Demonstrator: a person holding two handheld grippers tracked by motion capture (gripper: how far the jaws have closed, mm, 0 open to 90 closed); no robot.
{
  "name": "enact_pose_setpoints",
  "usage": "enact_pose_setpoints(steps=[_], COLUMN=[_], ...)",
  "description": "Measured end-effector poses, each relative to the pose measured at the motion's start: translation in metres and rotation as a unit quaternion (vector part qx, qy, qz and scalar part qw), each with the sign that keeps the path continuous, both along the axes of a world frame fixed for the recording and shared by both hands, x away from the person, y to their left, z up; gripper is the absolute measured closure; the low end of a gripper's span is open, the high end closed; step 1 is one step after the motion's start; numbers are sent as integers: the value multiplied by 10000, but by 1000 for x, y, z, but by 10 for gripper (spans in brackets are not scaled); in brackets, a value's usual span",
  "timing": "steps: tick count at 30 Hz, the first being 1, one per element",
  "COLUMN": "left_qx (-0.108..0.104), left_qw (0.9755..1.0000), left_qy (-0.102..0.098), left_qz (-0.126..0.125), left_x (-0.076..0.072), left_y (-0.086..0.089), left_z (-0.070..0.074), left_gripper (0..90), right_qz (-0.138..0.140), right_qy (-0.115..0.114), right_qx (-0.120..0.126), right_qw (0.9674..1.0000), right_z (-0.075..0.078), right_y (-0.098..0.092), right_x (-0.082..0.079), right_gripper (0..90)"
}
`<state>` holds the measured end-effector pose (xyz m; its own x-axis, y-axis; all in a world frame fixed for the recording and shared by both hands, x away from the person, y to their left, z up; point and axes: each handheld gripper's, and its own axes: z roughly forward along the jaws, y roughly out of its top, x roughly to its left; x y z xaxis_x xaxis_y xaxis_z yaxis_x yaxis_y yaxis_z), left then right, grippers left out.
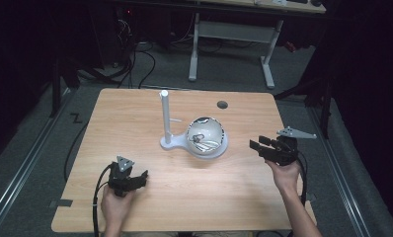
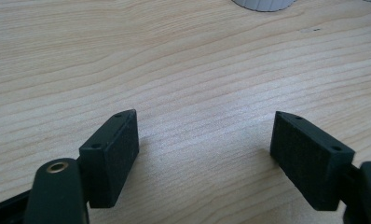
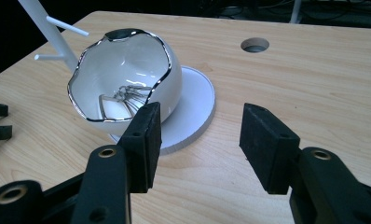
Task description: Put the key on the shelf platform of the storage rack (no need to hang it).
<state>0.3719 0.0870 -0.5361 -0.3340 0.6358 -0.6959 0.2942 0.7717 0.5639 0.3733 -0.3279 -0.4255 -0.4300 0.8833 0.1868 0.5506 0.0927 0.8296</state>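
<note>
Right claw [image 3: 200, 140] near the white egg-shaped ceramic bowl [image 3: 127, 79] – jaws apart, empty; left claw [image 2: 204, 154] farther off on the tabletop [image 1: 135, 123] – jaws wide, empty

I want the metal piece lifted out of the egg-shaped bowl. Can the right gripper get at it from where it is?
Probably yes. The bowl opens toward the right gripper, whose jaws stand apart with nothing between them, and only bare table lies between. The jagged rim and the white stand behind may cramp the entry.

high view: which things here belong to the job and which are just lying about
In the job: white egg-shaped bowl with thin metal pieces inside, round white base, right gripper.
Lying about: white post, table hole, left gripper.
</note>
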Motion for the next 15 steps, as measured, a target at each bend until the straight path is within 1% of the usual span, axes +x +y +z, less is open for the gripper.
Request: enact_pose_setpoints(steps=[10, 15], left_qx=[-3, -4], left_qw=[10000, 10000], left_qy=[13, 14], left_qz=[25, 28], left_x=[0, 0], left_y=[0, -1], left_z=[0, 0], left_gripper=[240, 240], right_qz=[-23, -3], right_qy=[18, 16], right_qx=[77, 90], right_qw=[10000, 10000], right_z=[-7, -8], right_y=[-4, -3], right_x=[-10, -14], right_gripper=[490, 490])
